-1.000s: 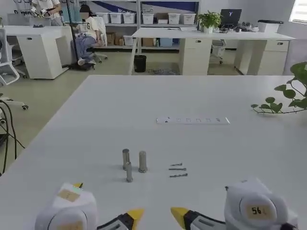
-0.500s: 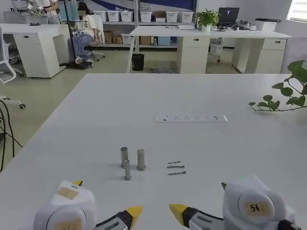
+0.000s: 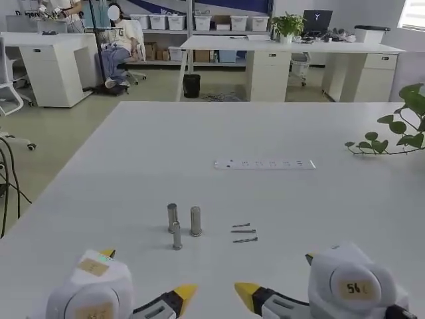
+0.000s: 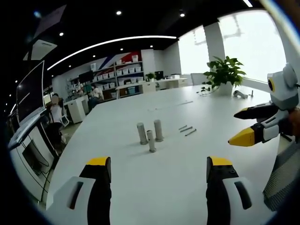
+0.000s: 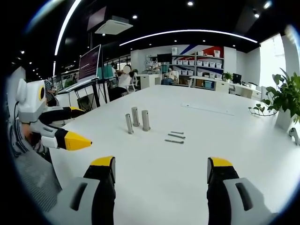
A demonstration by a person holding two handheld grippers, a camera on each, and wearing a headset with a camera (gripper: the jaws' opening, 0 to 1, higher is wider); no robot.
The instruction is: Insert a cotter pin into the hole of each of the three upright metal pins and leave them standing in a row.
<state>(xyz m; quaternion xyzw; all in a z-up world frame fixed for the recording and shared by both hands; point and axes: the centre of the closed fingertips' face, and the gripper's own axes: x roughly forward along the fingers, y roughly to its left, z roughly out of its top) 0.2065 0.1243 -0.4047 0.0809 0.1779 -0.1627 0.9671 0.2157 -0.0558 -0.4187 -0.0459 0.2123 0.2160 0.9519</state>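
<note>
The white flat surface [image 3: 133, 166] carries three short grey metal cylinder pins [image 3: 196, 221], all upright, near its front middle. Two of them stand side by side. The third one stands just in front, between them, so the group makes a small triangle and not a row. Near the right of this group lie three small thin metal cotter pins [image 3: 244, 232]. They lie flat and loose on the surface, parallel, one behind the other, and apart from the upright pins.

The left tool [image 4: 159, 161] has its two yellow-tipped jaws spread wide with nothing between them. It is held over the front part of the surface and looks toward the pins. The right tool [image 5: 161, 163] is spread wide in the same way, also with nothing between its jaws. In the head view both tools are at the bottom edge, with their yellow tips turned toward each other but apart.

Farther back a long white power strip [image 3: 265, 165] lies on the surface. A green leafy plant [image 3: 398, 133] reaches in at the right side.
</note>
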